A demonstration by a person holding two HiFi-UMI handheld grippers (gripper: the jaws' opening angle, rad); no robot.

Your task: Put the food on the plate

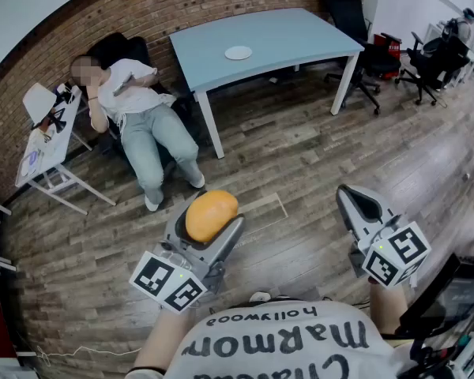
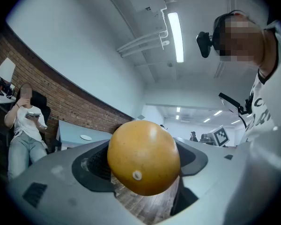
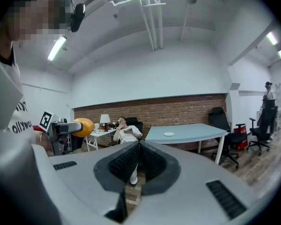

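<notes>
Wood-plank flooring [image 1: 300, 172] and a brick wall [image 1: 182, 2] frame an office where a person works a hand-held gripper in each hand. The left gripper [image 1: 213, 212] has its jaws spread wide and clamped on the food [image 2: 143, 156], a round orange-yellow piece with a small pale spot on its skin. The piece is wedged between the two dark pads and bulges out above them, carried in the air over the floor. Well beyond those jaws stands a light-blue table [image 1: 300, 38], and on its top, far from the jaw tips, lies the white plate [image 1: 238, 53], bare. The right gripper [image 3: 138, 149] has its jaws pressed together with nothing between them; straight past their tips a seated person [image 3: 125, 131] leans back in a dark chair by the wall, and the plate shows on the table just right of the tips. Off to the left of the right jaws, the left gripper and its orange load are visible.
</notes>
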